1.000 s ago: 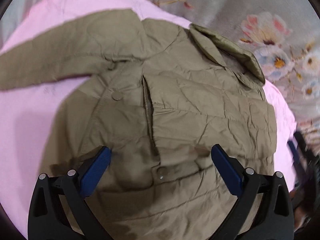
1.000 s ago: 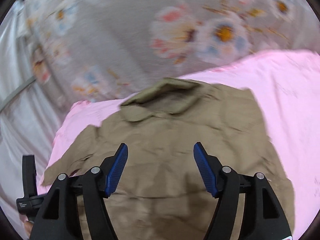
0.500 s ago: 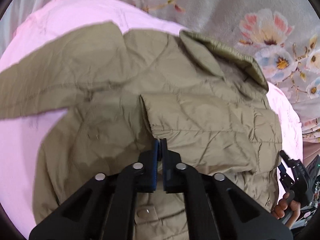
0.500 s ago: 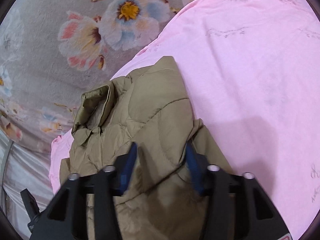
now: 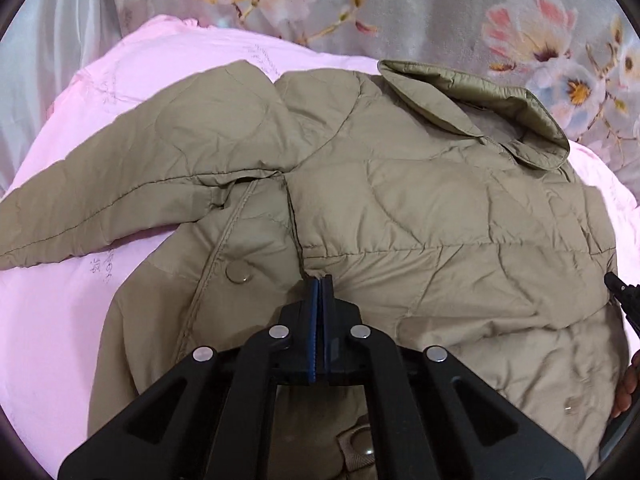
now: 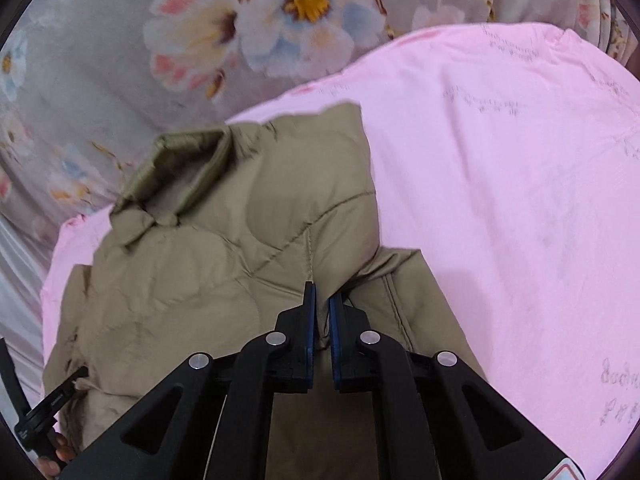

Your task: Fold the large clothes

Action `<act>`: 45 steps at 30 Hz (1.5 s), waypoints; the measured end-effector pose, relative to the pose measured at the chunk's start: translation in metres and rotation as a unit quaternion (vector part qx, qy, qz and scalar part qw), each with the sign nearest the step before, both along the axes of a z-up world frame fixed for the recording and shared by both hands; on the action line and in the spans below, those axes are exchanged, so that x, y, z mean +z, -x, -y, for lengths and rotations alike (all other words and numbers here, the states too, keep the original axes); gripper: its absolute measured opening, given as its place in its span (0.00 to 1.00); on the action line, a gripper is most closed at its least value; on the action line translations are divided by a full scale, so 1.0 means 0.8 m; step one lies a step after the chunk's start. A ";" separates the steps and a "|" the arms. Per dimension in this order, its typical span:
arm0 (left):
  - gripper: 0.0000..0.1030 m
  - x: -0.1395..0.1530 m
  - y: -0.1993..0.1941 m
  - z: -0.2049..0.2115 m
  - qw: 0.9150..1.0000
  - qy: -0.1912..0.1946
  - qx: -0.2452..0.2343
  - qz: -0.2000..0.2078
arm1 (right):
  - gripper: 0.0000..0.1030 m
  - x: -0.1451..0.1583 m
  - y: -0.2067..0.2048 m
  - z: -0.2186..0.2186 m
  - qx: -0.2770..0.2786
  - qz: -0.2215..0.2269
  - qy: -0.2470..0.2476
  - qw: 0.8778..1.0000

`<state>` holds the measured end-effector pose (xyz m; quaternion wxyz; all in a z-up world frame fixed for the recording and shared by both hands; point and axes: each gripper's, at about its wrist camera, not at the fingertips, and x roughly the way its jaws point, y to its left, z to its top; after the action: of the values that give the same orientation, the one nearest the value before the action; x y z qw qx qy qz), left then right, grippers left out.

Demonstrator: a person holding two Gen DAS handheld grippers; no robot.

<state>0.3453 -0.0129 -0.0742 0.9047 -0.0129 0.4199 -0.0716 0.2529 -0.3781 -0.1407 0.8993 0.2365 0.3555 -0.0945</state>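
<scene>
A khaki quilted jacket (image 5: 420, 208) lies on a pink sheet (image 5: 60, 320), collar (image 5: 480, 108) at the far side and one sleeve (image 5: 140, 184) stretched out to the left. My left gripper (image 5: 320, 280) is shut on the corner of a folded-over panel near the front snaps. In the right wrist view the same jacket (image 6: 192, 280) shows its collar (image 6: 180, 164) at upper left. My right gripper (image 6: 322, 300) is closing its jaws, with a raised fold of jacket fabric pinched between the blue pads.
Grey flowered fabric (image 5: 440, 8) rises behind the sheet. Bare pink sheet (image 6: 520, 200) spreads to the right of the jacket. A hand with the other gripper shows at the left wrist view's right edge (image 5: 620, 292) and in the right wrist view's bottom left corner (image 6: 48, 408).
My left jaws went from wide open to shut on the panel corner, which now travels with them. My right gripper dropped toward the jacket and narrowed from wide open onto a fold.
</scene>
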 end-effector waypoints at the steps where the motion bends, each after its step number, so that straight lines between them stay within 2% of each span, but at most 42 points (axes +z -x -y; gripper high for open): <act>1: 0.01 -0.002 0.002 0.001 1.000 -0.003 0.002 0.005 | 0.07 -0.005 -0.001 0.001 0.000 -0.005 0.000 1.000; 6: 0.03 -0.007 0.006 0.008 1.000 -0.023 0.007 0.017 | 0.11 -0.009 -0.007 -0.005 0.003 -0.021 0.025 0.999; 9: 0.03 -0.007 0.007 0.006 1.000 -0.015 0.008 0.020 | 0.17 0.001 0.002 -0.008 -0.013 -0.019 0.042 0.999; 11: 0.04 -0.008 0.009 0.001 1.000 -0.005 0.010 0.021 | 0.21 0.020 0.022 -0.020 -0.038 0.001 0.074 0.997; 13: 0.05 -0.008 0.012 -0.001 1.000 -0.001 0.014 0.023 | 0.22 0.050 0.045 -0.046 -0.041 0.045 0.103 0.993; 15: 0.05 -0.008 0.016 0.000 1.000 -0.004 0.016 0.026 | 0.24 0.070 0.049 -0.086 0.003 0.062 0.127 0.990; 17: 0.06 -0.008 0.019 0.001 0.999 -0.004 0.017 0.026 | 0.25 0.074 0.036 -0.138 0.074 0.055 0.147 0.985; 18: 0.06 -0.008 0.019 0.000 1.000 -0.002 0.017 0.025 | 0.25 0.068 0.027 -0.162 0.105 0.048 0.152 0.982; 21: 0.06 -0.008 0.020 -0.003 1.000 0.006 0.018 0.023 | 0.25 0.038 0.005 -0.196 0.129 0.016 0.179 0.975; 24: 0.06 -0.008 0.023 -0.006 0.999 0.014 0.018 0.022 | 0.24 -0.008 -0.011 -0.202 0.140 -0.033 0.170 0.975; 25: 0.06 -0.008 0.024 -0.006 0.999 0.015 0.018 0.022 | 0.24 -0.013 -0.011 -0.200 0.138 -0.032 0.162 0.977; 31: 0.07 -0.007 0.033 -0.004 1.000 0.005 0.016 0.024 | 0.23 -0.017 -0.001 -0.199 0.133 -0.033 0.155 0.978; 34: 0.07 -0.007 0.042 -0.008 1.000 0.007 0.016 0.022 | 0.22 -0.017 0.011 -0.193 0.134 -0.030 0.131 0.982; 40: 0.07 -0.009 0.083 -0.016 1.000 0.003 0.014 0.023 | 0.20 -0.018 0.052 -0.190 0.132 -0.024 0.105 0.985; 43: 0.08 -0.009 0.099 -0.025 1.000 0.015 0.016 0.023 | 0.20 -0.018 0.065 -0.193 0.133 -0.024 0.104 0.985; 45: 0.11 -0.005 0.098 -0.039 0.998 0.053 0.022 0.020 | 0.20 -0.017 0.063 -0.193 0.133 -0.025 0.105 0.985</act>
<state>0.2669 0.0186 -0.0782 0.9123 -0.0686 0.3968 -0.0743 0.2021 -0.2235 -0.1545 0.9146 0.0889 0.3941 -0.0163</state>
